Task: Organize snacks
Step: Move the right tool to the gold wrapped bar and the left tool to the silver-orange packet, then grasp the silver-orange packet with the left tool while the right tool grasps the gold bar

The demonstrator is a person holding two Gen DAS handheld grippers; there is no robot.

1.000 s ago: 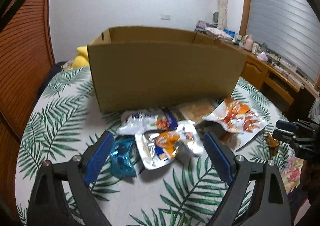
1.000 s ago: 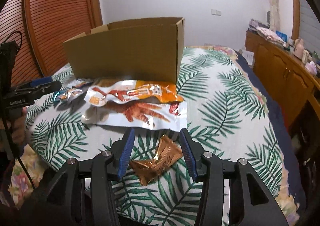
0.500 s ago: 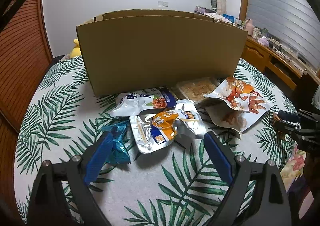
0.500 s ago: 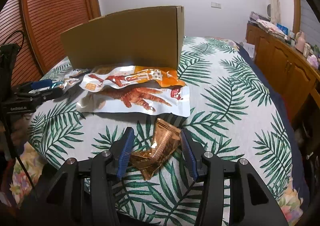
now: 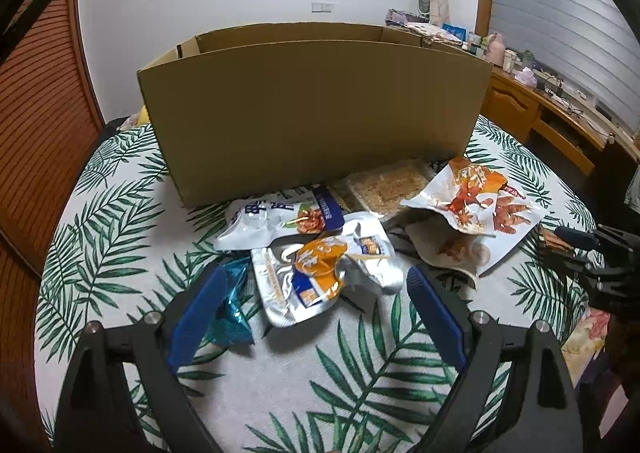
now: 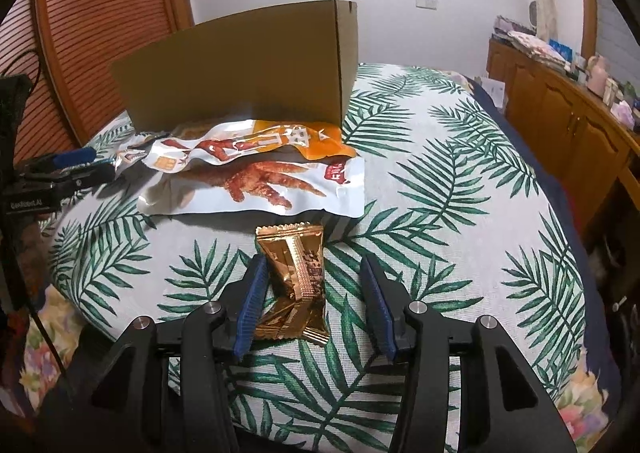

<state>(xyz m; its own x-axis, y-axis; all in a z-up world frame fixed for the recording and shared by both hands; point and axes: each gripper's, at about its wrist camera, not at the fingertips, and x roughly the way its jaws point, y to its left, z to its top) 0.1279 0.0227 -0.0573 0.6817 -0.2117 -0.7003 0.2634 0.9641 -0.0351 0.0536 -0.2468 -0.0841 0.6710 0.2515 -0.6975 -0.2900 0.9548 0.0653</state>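
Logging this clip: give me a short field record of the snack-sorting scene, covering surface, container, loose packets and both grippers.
surface: leaf-print cloth
container: cardboard box, upright, open top
loose packets: silver-orange pouch, blue wrapper, white-blue pouch, chicken-feet bags
left gripper: open, straddling the silver-orange pouch, not gripping
right gripper: open, gold packet between the fingers, right pad clear of it
in box: not visible

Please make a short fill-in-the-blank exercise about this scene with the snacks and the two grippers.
1. The snack packets lie in front of a cardboard ____.
2. The small wrapper between the right gripper's fingers has a ____ colour.
3. The cloth under the snacks has a print of green ____.
4. The left gripper is ____, holding nothing.

Missing words: box; golden; leaves; open
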